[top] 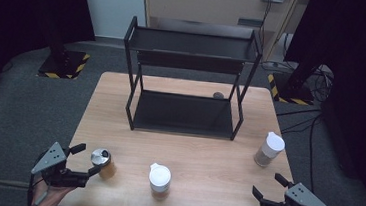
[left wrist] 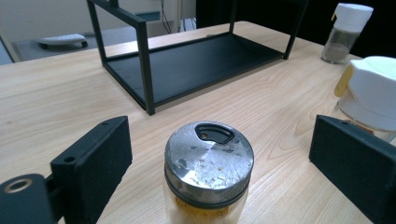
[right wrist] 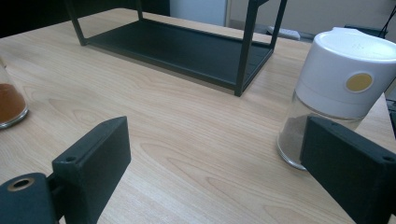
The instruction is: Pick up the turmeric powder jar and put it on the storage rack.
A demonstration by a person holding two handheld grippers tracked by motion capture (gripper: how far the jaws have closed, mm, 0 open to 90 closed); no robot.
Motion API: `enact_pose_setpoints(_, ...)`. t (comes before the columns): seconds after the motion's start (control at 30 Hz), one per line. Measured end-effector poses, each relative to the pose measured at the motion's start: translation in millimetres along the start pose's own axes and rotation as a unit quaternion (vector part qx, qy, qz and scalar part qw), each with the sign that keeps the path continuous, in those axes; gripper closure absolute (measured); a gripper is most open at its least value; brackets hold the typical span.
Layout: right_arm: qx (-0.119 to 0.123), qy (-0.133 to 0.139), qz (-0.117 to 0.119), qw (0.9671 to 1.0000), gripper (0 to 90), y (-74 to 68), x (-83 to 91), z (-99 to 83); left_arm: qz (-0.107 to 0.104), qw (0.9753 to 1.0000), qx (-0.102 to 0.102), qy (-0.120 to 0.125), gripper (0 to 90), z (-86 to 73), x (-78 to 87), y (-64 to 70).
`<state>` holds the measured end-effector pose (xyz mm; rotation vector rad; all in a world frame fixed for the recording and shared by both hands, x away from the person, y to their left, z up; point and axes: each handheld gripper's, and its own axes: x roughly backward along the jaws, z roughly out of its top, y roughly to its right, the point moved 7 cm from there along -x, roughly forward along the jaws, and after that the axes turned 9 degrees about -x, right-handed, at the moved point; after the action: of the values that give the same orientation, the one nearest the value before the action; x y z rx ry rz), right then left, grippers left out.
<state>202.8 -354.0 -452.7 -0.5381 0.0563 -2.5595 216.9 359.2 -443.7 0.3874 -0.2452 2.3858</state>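
Observation:
A small jar with a metal shaker lid point(top: 101, 162) holding yellow-orange contents stands near the table's front left. My left gripper point(top: 87, 160) is open, and the jar point(left wrist: 208, 161) sits between its jaws without either pad point(left wrist: 100, 158) touching it. A white-capped jar point(top: 159, 180) with brown contents stands at front centre. Another white-capped jar point(top: 269, 149) with grey contents stands at the right. My right gripper point(top: 268, 186) is open and empty just in front of it; that jar point(right wrist: 343, 79) rises behind the right-hand jaw.
A black two-tier metal rack point(top: 187, 83) stands at the back centre of the wooden table point(top: 206, 155), both shelves bare. A small dark object point(top: 218, 94) lies behind it. Cables and stand bases lie on the floor around the table.

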Motion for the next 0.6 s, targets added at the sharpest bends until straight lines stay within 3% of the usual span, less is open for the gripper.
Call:
enact_pose_setpoints(0.23,0.000,-0.001,-0.001,1.0000,8.7,0.1,0.0,0.0,-0.016,0.9995,-0.002,-0.026,6.2,-3.8,-17.5,-5.2)
enact_pose_setpoints(0.6,-0.001,-0.001,0.001,1.0000,8.8,0.3,0.3,0.1,-0.025,0.9994,0.003,-0.025,12.5,-11.6,-29.3,-10.8)
